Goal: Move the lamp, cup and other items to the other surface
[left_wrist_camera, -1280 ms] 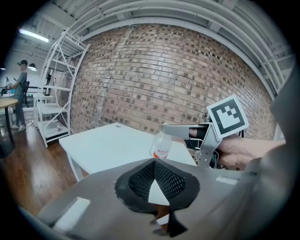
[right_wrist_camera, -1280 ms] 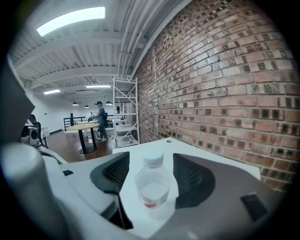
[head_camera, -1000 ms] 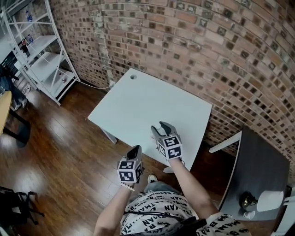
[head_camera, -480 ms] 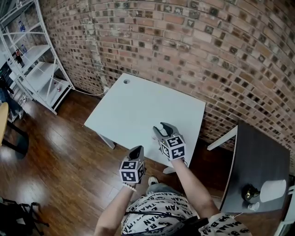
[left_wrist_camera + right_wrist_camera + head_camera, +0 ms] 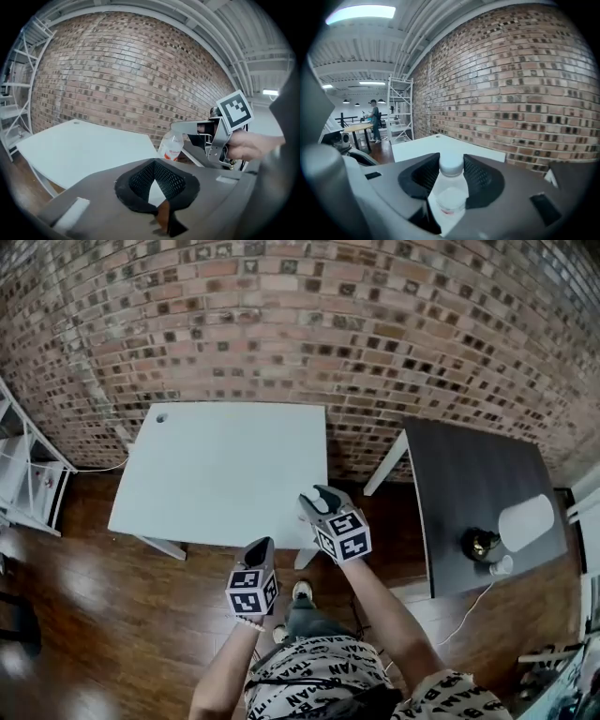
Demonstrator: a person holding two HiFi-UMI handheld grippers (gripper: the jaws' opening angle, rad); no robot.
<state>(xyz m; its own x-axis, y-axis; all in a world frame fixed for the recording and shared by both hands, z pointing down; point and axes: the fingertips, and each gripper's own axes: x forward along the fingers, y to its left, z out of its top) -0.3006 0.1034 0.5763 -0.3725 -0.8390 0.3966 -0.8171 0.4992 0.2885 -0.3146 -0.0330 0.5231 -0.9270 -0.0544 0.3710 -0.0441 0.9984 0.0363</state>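
Bottle (image 5: pixel 449 187), clear plastic, white cap, red-printed label too blurred to read: clamped between the fingers of the right gripper (image 5: pixel 321 498), which have just been closing, at the white desk's (image 5: pixel 216 465) near right corner. Left gripper (image 5: pixel 261 547): fingers together, empty, just off that desk's near edge.

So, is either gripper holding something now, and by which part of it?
The right gripper holds a clear plastic bottle by its top, gripped at the white cap and neck. The left gripper holds nothing.
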